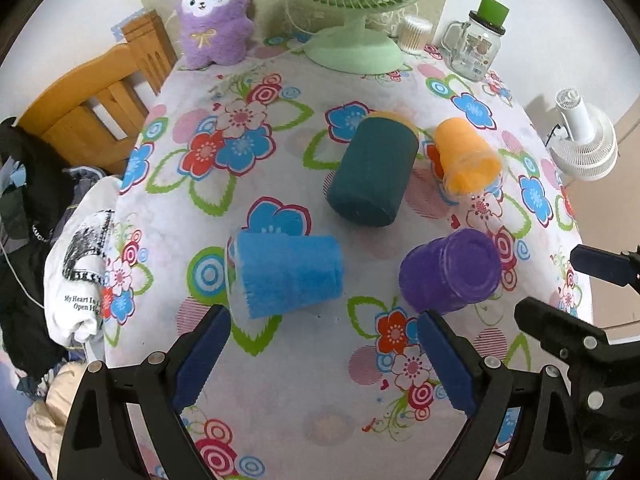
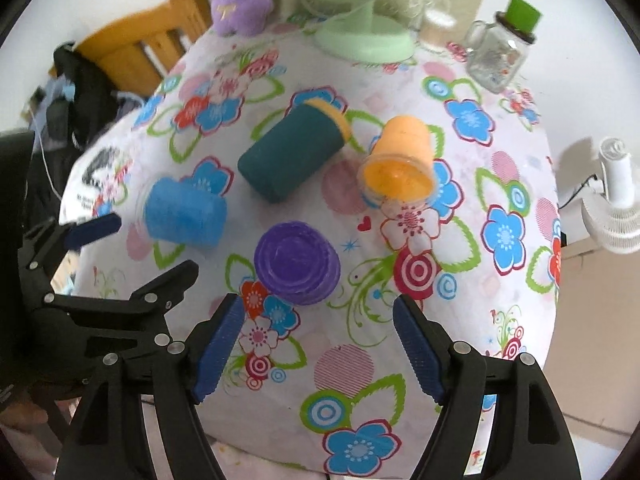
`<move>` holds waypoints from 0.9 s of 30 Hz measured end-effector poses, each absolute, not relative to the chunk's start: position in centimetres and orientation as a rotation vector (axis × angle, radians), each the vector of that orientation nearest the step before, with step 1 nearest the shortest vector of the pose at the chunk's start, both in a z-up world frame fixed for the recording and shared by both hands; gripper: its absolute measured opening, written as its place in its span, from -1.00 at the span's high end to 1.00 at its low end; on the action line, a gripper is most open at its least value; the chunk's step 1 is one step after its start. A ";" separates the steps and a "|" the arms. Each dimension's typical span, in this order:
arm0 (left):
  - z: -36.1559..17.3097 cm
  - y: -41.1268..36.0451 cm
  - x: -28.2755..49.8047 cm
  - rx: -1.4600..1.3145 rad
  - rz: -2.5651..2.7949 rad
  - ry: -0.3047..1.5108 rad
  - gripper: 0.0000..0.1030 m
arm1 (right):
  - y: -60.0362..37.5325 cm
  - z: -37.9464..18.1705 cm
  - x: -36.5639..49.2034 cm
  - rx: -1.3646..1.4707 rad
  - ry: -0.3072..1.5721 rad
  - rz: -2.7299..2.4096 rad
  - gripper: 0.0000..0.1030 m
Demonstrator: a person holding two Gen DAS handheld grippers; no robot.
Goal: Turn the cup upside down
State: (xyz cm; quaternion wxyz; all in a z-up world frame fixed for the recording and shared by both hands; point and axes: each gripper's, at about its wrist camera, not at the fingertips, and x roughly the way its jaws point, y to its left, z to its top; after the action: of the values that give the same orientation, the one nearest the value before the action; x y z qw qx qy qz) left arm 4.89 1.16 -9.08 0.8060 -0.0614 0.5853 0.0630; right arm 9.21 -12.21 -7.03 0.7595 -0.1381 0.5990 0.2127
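A purple cup stands upside down on the flowered tablecloth; it also shows in the right wrist view. A light blue cup, a dark teal cup and an orange cup lie on their sides. My left gripper is open and empty, just short of the blue and purple cups. My right gripper is open and empty, just short of the purple cup. Each gripper shows at the edge of the other's view.
At the table's far edge stand a green fan, a purple plush toy, a glass jar with a green lid and a cotton swab box. A wooden chair with clothes stands left. A white fan stands right.
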 end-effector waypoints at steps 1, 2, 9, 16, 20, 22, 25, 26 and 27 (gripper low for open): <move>-8.8 1.1 4.8 -0.130 0.140 1.249 -0.86 | -12.5 -6.7 9.1 -0.286 1.286 0.453 -0.55; -8.5 0.9 4.7 -0.125 0.143 1.244 -0.86 | -12.8 -6.4 9.0 -0.277 1.275 0.447 -0.55; -5.8 0.1 4.2 -0.112 0.160 1.194 -0.86 | -14.7 -3.9 8.1 -0.184 1.182 0.399 -0.70; -2.9 -0.7 3.3 -0.116 0.142 1.162 -0.88 | -16.7 -1.6 6.8 -0.125 1.112 0.363 -0.72; -1.5 -1.0 2.7 -0.123 0.137 1.136 -0.90 | -17.6 -0.4 6.1 -0.095 1.078 0.327 -0.73; -0.8 -1.1 2.4 -0.138 0.133 1.122 -0.91 | -18.1 0.7 5.7 -0.078 1.059 0.299 -0.73; 0.5 -1.1 1.7 -0.157 0.128 1.090 -0.96 | -18.5 1.9 4.9 -0.082 1.022 0.269 -0.74; 1.0 -1.2 1.4 -0.157 0.132 1.077 -0.98 | -18.6 2.2 4.7 -0.086 1.011 0.263 -0.75; 1.3 -1.3 1.2 -0.155 0.137 1.065 -0.98 | -18.7 2.4 4.5 -0.089 1.004 0.258 -0.76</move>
State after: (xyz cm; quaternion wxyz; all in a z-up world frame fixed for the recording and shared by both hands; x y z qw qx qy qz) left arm 1.19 -1.26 1.33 0.8565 -0.0736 0.5068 0.0652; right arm 4.51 -18.66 2.42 0.8678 -0.0424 0.4795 0.1235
